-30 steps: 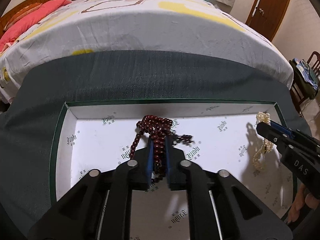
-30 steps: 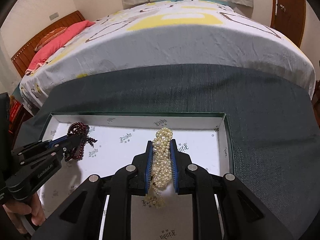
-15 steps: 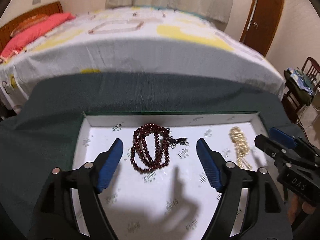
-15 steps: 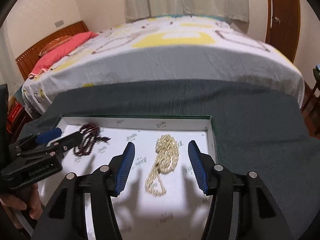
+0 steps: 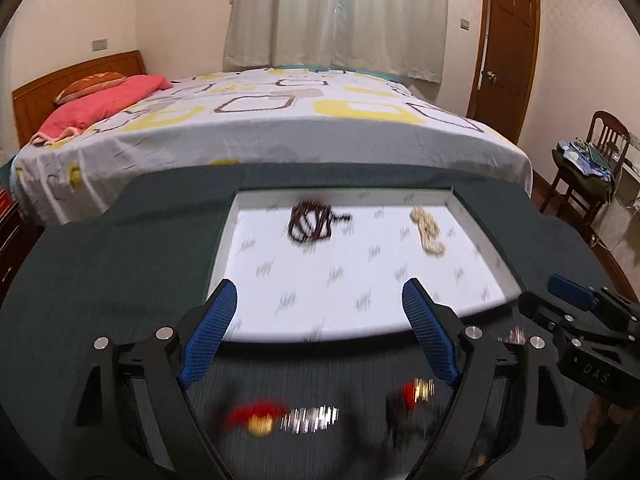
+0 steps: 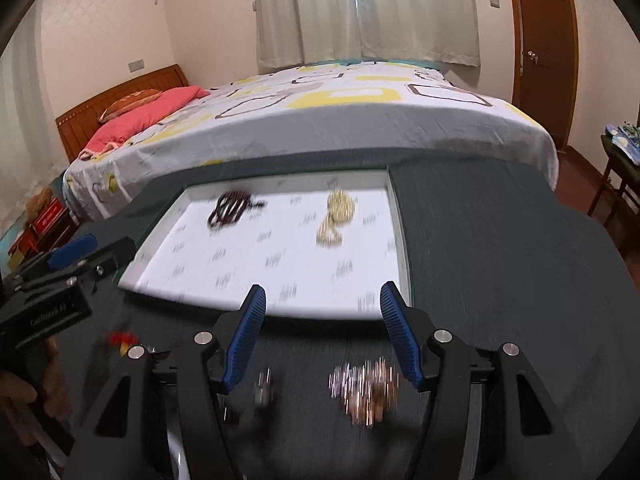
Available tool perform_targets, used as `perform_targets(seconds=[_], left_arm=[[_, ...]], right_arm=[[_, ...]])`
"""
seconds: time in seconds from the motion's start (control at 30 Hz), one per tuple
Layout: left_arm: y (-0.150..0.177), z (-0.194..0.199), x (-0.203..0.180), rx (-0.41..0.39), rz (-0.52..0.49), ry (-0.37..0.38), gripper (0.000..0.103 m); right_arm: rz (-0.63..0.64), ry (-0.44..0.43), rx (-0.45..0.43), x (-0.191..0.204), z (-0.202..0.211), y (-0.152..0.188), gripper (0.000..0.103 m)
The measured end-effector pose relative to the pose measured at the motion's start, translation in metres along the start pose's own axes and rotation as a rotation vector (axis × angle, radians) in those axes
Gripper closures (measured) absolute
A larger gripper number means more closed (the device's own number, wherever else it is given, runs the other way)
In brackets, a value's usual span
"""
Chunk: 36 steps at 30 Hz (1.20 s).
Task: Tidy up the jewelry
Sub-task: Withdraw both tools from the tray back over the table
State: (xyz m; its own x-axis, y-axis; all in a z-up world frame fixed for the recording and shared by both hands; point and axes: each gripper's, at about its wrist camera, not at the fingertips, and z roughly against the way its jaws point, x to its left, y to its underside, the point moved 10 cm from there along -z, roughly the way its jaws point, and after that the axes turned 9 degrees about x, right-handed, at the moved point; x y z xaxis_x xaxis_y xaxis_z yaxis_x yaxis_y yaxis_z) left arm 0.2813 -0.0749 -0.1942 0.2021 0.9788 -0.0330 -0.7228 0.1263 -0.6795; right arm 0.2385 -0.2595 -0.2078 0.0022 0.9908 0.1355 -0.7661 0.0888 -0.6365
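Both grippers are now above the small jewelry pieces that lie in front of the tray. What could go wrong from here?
1. The silver-and-copper piece and the red-and-gold piece are small and blurred, so the opening right gripper or left gripper may close beside them, not on them.
2. The grippers stand close together and could bump.
3. A careless drop into the tray could tangle with the dark bead strand or the pearl strand.

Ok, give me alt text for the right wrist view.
Right gripper opening, empty, above blurred jewelry on dark cloth. Beyond, a white tray holds dark beads and pearls.
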Motion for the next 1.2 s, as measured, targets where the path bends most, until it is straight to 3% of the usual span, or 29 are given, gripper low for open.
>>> perform_targets(seconds=[0.23, 0.47, 0.87, 0.97, 1.2], left_arm=[[0.052, 0.031, 0.016, -0.017, 0.022, -0.068, 0.02], [0.107, 0.044, 0.034, 0.038, 0.028, -0.131, 0.02], [0.132, 0.051, 0.047, 0.059, 0.061, -0.154, 0.02], [0.132, 0.052, 0.045, 0.059, 0.05, -0.153, 0.02], [0.134, 0.05, 0.041, 0.067, 0.047, -0.151, 0.02]], right_arm=[[0.018, -0.003, 0.012, 0.012, 0.019, 0.061, 0.045], [0.036, -0.033, 0.071, 0.031, 0.013, 0.108, 0.045], [0.101, -0.027, 0.127, 0.053, 0.001, 0.132, 0.045], [0.106, -0.017, 0.125, 0.051, 0.001, 0.133, 0.05], [0.127, -0.027, 0.128, 0.052, 0.002, 0.132, 0.077]])
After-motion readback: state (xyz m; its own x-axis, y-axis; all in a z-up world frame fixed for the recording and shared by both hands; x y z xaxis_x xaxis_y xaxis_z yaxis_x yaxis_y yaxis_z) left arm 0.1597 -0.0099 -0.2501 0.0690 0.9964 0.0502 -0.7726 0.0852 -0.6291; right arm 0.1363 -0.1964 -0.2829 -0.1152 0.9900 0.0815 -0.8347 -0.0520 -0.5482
